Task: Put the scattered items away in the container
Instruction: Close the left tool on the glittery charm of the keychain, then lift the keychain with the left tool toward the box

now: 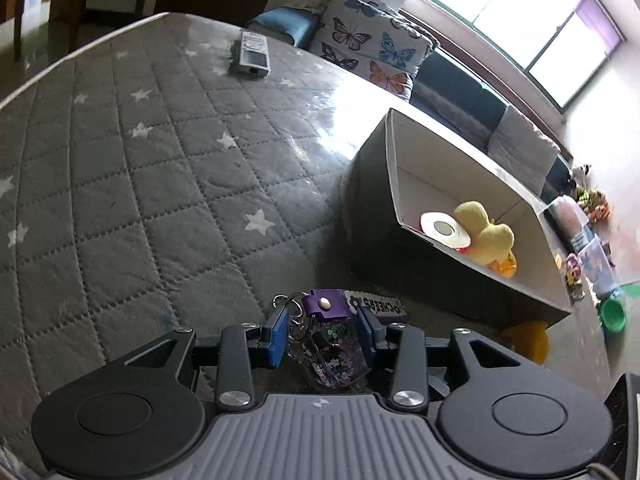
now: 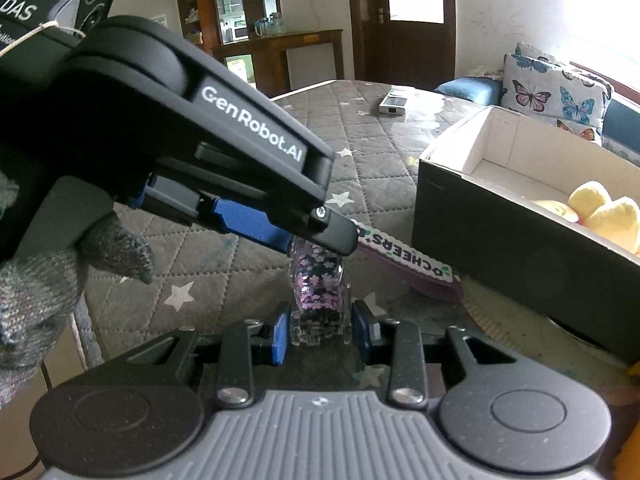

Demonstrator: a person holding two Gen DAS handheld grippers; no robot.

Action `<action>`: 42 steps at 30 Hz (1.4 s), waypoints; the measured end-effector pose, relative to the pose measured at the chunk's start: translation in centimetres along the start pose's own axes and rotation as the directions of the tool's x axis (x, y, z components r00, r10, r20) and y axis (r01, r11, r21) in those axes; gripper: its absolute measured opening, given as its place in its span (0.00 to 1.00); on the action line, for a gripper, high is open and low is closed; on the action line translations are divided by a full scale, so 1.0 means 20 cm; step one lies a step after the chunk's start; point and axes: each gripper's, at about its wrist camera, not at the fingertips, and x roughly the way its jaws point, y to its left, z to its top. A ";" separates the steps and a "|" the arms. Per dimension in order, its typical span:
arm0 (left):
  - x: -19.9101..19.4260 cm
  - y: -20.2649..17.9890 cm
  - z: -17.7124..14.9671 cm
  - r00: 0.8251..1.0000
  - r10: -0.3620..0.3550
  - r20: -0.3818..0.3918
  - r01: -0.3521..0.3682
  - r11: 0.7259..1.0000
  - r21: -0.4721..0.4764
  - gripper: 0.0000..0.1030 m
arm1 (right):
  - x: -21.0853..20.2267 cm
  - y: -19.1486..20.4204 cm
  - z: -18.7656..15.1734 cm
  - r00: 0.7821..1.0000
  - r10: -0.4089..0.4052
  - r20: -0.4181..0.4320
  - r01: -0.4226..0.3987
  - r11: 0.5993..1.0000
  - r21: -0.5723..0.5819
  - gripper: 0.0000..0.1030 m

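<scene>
A clear glitter keychain charm (image 1: 334,354) with a purple strap and a "CHEERS" tag (image 1: 378,306) sits between the blue pads of my left gripper (image 1: 324,330), which is shut on it. In the right wrist view the same charm (image 2: 318,292) stands between the fingers of my right gripper (image 2: 320,330), whose pads sit close at its sides; the left gripper's body (image 2: 192,136) reaches in from the upper left. The open box (image 1: 472,184) stands to the right, holding a yellow plush toy (image 1: 486,236) and a tape roll (image 1: 442,229).
A grey remote-like device (image 1: 251,54) lies at the far side of the quilted star-pattern table cover (image 1: 140,168). A butterfly cushion (image 1: 372,46) and sofa sit behind. Toys and a green bowl (image 1: 614,314) lie on the floor at the right.
</scene>
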 end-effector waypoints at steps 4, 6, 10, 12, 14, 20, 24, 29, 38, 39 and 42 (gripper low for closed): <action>0.01 -0.01 0.01 1.000 0.002 -0.006 -0.003 1.000 -0.015 0.39 | 0.01 0.00 0.01 1.000 -0.007 0.004 0.007 1.000 0.001 0.33; 0.01 -0.02 0.01 1.000 0.007 -0.003 -0.007 1.000 -0.008 0.39 | 0.01 0.01 0.01 1.000 -0.007 0.003 0.007 1.000 0.000 0.33; 0.03 0.00 0.03 1.000 0.013 0.000 -0.013 0.999 -0.050 0.39 | 0.01 0.01 0.01 1.000 -0.009 0.003 0.009 1.000 -0.002 0.33; 0.03 0.01 0.04 1.000 0.015 0.000 -0.015 0.998 -0.061 0.39 | 0.01 0.02 0.01 1.000 -0.009 0.003 0.009 1.000 -0.004 0.31; 0.03 0.02 0.04 1.000 0.017 0.002 -0.017 0.997 -0.071 0.39 | 0.01 0.02 0.01 1.000 -0.010 0.002 0.010 1.000 -0.005 0.31; 0.03 0.05 0.05 1.000 0.016 0.010 -0.015 0.994 -0.110 0.40 | 0.01 0.01 0.01 1.000 -0.006 -0.001 0.006 1.000 -0.008 0.31; 0.02 0.06 0.05 1.000 0.019 0.013 -0.017 0.994 -0.111 0.38 | 0.01 0.01 0.01 1.000 -0.002 -0.004 0.002 1.000 -0.010 0.31; 0.00 0.05 0.04 1.000 -0.001 0.001 0.001 0.995 -0.097 0.38 | 0.01 0.01 0.01 1.000 0.002 -0.008 -0.003 1.000 -0.012 0.31; 0.03 0.03 0.05 1.000 0.019 -0.009 -0.020 0.996 -0.090 0.39 | 0.01 0.00 0.01 1.000 -0.004 -0.002 0.003 1.000 -0.006 0.32; 0.03 0.03 0.05 1.000 0.021 -0.010 -0.021 0.996 -0.084 0.39 | 0.01 0.00 0.02 1.000 -0.003 -0.002 0.003 1.000 -0.005 0.32; 0.05 0.03 0.05 1.000 0.018 -0.022 -0.020 0.996 -0.081 0.39 | 0.01 0.01 0.01 1.000 -0.006 -0.004 0.006 1.000 -0.010 0.32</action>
